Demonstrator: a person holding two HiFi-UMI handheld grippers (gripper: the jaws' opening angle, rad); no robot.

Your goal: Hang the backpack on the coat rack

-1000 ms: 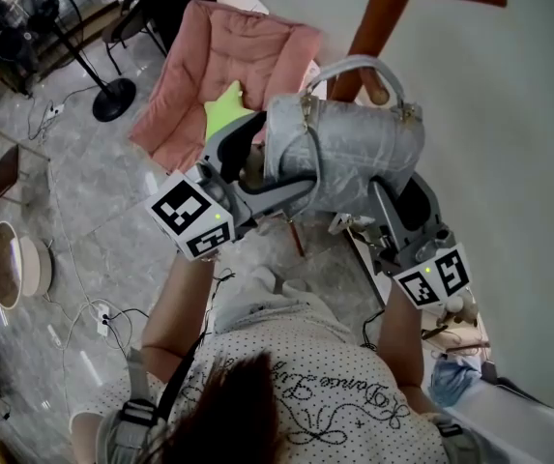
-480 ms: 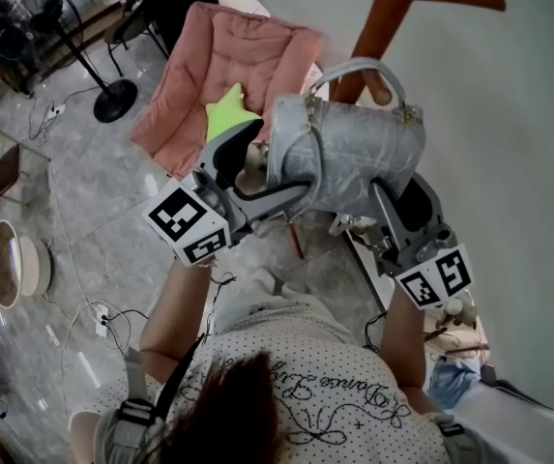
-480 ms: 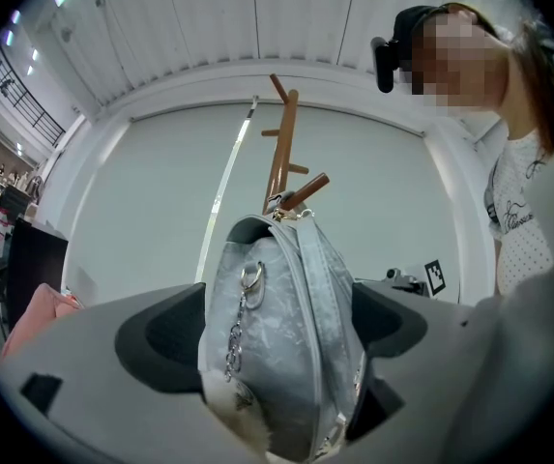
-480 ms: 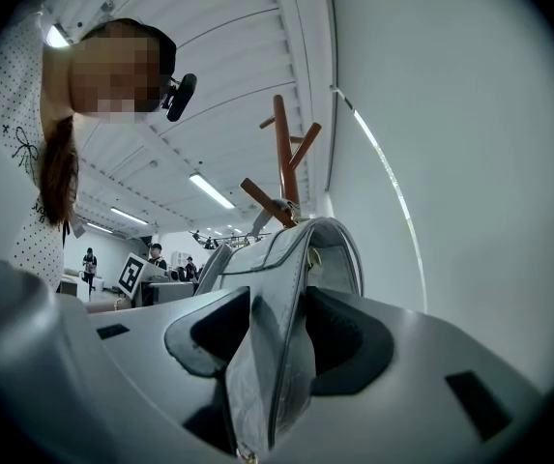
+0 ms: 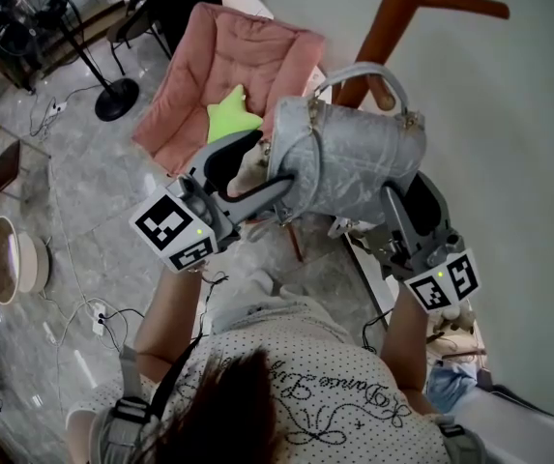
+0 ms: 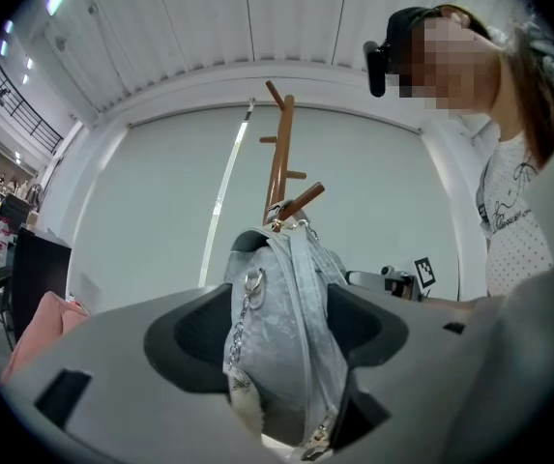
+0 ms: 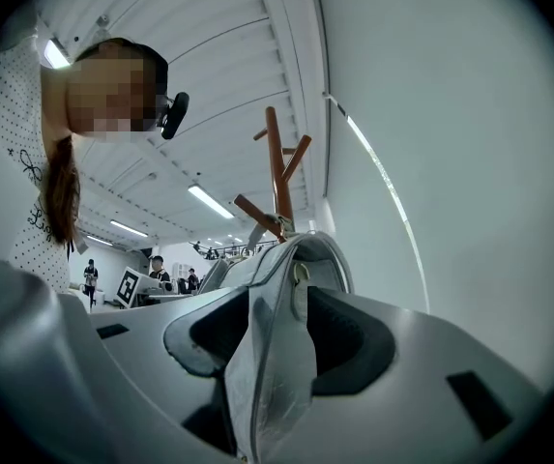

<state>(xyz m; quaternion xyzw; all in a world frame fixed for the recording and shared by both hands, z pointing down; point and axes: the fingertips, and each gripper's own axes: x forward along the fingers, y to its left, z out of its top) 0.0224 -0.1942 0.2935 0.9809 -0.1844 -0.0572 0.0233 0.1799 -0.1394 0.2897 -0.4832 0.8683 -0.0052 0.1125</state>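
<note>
A silver-grey quilted backpack (image 5: 349, 158) hangs between my two grippers, and its top handle (image 5: 359, 69) loops round a peg of the brown wooden coat rack (image 5: 393, 17). My left gripper (image 5: 272, 160) is at the bag's left end with its jaws closing. The bag (image 6: 286, 307), its chain and a pale fluffy charm sit between them, and the pads do not clearly press. My right gripper (image 5: 410, 187) is at the bag's right end, jaws opening. A fold of the bag (image 7: 267, 356) stands loose between them. The rack's pegs (image 7: 275, 162) rise just behind.
A pink folding chair (image 5: 228, 66) with a green star cushion (image 5: 230, 114) stands behind the bag on the left. A fan stand (image 5: 112, 100) and cables (image 5: 73, 307) lie on the stone floor. A pale wall (image 5: 528, 162) closes the right side.
My left gripper has drawn back a little to the lower left, away from the bag's end, and its jaws have narrowed. The bag and the right gripper have hardly moved.
</note>
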